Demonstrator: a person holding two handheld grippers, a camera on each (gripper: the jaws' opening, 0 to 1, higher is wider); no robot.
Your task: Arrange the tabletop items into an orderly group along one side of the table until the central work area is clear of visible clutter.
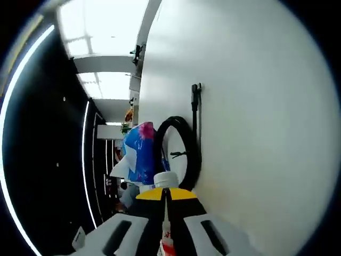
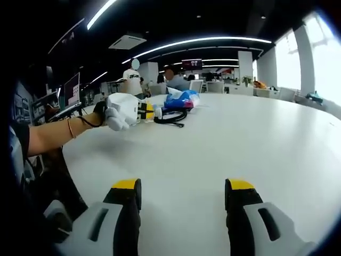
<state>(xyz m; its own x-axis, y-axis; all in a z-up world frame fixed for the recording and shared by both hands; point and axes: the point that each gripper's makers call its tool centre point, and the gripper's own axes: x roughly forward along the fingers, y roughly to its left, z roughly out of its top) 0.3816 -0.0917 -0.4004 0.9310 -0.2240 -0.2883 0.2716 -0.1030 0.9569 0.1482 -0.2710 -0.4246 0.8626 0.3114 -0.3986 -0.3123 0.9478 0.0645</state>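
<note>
Left gripper (image 1: 165, 198) clamps a white-capped tube (image 1: 165, 213); right gripper (image 2: 182, 186) gapes wide; no legible writing.

On the white round tabletop (image 2: 256, 144), three kinds of item are counted, one of each: one crinkled blue plastic bag (image 1: 139, 152) at 12 o'clock in the left gripper view, one coiled black cable (image 1: 187, 154) at its 3 o'clock, and one small white-capped tube (image 1: 165, 180) at its 6 o'clock.
</note>
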